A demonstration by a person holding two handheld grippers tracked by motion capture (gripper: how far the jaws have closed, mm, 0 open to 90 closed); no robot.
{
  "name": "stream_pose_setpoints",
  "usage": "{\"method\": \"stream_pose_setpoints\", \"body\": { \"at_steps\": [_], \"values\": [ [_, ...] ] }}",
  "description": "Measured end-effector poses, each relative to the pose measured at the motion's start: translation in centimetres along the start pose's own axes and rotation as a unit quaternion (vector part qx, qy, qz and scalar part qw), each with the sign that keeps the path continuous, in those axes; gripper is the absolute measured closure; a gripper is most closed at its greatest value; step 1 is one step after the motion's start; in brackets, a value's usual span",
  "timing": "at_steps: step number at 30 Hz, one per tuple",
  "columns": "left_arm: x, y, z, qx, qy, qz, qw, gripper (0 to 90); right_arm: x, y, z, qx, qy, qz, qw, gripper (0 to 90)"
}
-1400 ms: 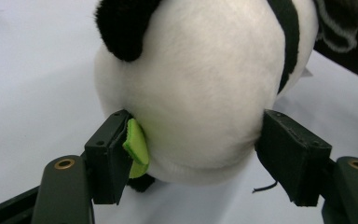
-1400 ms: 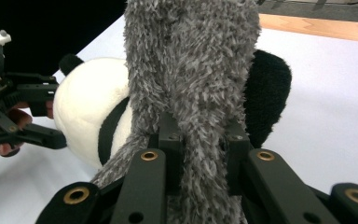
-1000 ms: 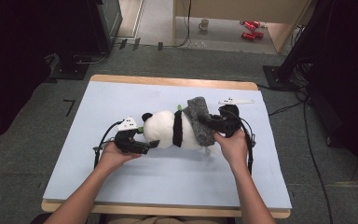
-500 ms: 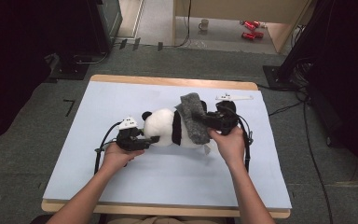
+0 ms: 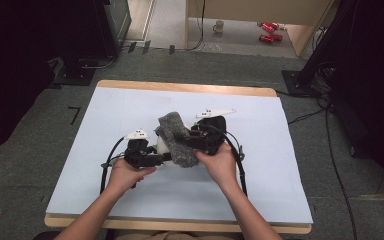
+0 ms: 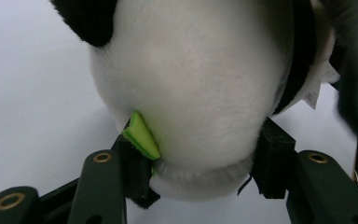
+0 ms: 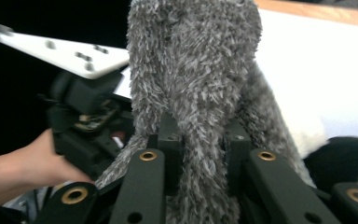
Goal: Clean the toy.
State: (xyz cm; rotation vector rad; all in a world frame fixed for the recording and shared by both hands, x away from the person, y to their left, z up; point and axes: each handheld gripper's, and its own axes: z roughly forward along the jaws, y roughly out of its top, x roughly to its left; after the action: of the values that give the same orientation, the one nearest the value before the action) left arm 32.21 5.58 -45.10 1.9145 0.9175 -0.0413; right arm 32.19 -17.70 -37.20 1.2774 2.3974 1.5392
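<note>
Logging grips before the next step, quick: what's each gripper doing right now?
Left gripper: closed on the panda plush, jaws just eased slightly.
Right gripper: shut on the grey fuzzy cloth.

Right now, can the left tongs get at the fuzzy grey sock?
Probably not: the left tongs are closed on the white-and-black plush panda, and the right tongs already pinch the fuzzy grey sock.
</note>
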Motion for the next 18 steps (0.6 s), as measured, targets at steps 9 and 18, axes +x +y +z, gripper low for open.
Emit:
{"method": "stream_pose_setpoints", "body": {
  "at_steps": [9,18],
  "values": [
    [0.6,-0.3,1.2,0.006,0.018,0.017,0.9997,35.0,-0.7,-1.1,1.9,0.009,-0.043,-0.042,0.9982,73.0],
    [1.1,-0.3,1.4,-0.001,0.019,0.014,0.9997,35.7,-1.9,-1.0,0.7,0.016,-0.074,-0.045,0.9961,72.0]
  ]
}}
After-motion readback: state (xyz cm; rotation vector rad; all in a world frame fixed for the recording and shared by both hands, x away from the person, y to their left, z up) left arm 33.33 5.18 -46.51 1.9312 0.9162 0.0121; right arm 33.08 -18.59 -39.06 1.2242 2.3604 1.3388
